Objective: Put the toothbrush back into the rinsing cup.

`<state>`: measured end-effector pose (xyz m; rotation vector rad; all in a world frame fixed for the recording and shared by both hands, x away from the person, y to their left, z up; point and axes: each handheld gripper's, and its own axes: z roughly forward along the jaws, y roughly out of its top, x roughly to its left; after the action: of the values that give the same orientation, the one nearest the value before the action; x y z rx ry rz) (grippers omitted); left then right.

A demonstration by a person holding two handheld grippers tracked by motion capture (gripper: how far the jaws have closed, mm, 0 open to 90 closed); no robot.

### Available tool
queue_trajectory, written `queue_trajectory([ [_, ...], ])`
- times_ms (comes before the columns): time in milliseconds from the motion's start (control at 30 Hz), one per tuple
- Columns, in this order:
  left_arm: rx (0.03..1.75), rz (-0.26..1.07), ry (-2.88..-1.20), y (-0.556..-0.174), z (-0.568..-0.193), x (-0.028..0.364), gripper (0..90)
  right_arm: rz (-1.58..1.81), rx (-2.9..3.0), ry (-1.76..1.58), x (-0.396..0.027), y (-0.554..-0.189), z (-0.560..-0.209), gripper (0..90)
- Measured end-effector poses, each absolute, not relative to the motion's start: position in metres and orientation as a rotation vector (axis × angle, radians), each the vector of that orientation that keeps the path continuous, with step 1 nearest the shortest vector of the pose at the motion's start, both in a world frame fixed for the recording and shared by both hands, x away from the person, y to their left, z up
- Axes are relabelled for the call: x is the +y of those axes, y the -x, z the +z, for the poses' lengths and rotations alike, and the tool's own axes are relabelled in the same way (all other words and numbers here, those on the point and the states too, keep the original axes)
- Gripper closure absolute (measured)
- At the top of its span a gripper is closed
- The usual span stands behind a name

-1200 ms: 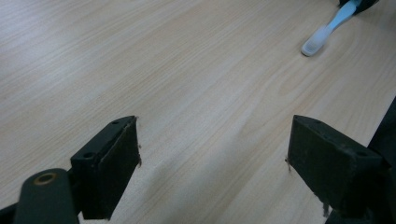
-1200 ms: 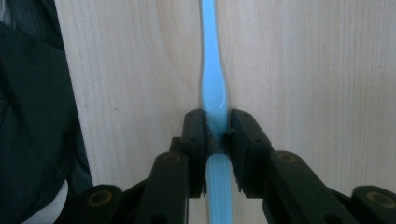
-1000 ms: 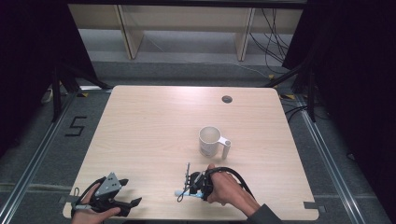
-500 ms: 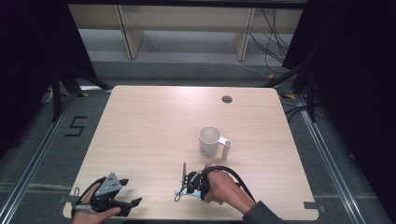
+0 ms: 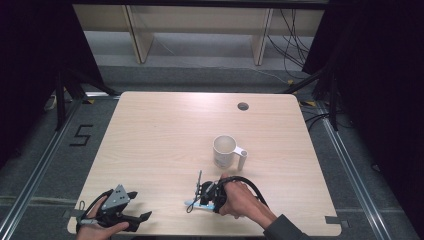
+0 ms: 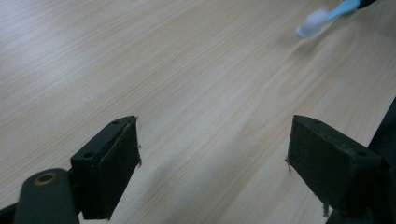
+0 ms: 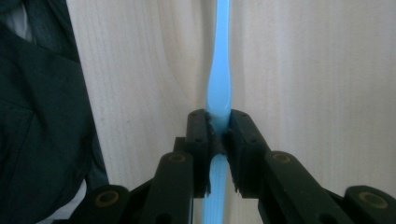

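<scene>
A light blue toothbrush (image 7: pixel 219 70) lies flat against the wooden table (image 5: pixel 165 130) near its front edge. My right gripper (image 7: pixel 218 126) is shut on the handle, and the handle runs straight on past the jaws. From above, the right gripper (image 5: pixel 201 200) sits under a hand, with the toothbrush (image 5: pixel 191 203) pointing left from it. My left gripper (image 5: pixel 139 205) rests at the table's front left, with a grey plate on top. Its jaws (image 6: pixel 212 140) stand wide open over bare wood. The white brush head (image 6: pixel 313 23) shows far off in the left gripper view.
A white mug (image 5: pixel 225 151) stands upright behind the right hand, its handle pointing right. A round cable hole (image 5: pixel 243 106) sits near the table's far edge. A dark sleeve (image 7: pixel 42 107) fills the left of the right gripper view. Shelving and cables stand beyond the table.
</scene>
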<state>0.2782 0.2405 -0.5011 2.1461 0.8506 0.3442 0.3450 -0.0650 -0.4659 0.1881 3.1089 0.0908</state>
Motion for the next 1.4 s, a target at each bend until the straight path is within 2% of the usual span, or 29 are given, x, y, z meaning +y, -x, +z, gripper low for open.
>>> queue_trajectory([
  [233, 0.852, 0.349, -2.144, -0.278, -0.501, 0.24, 16.1, 0.221, 3.091, -0.341, -0.074, -0.346, -0.446, 79.5],
  [600, 0.852, 0.349, -2.145, -0.278, -0.501, 0.24, 16.1, 0.682, 2.987, -0.463, -0.098, -0.356, -0.422, 79.5],
  [1400, 0.857, 0.348, -2.143, -0.278, -0.502, 0.24, 16.0, 1.057, 2.707, -0.602, -0.139, -0.357, -0.403, 79.5],
])
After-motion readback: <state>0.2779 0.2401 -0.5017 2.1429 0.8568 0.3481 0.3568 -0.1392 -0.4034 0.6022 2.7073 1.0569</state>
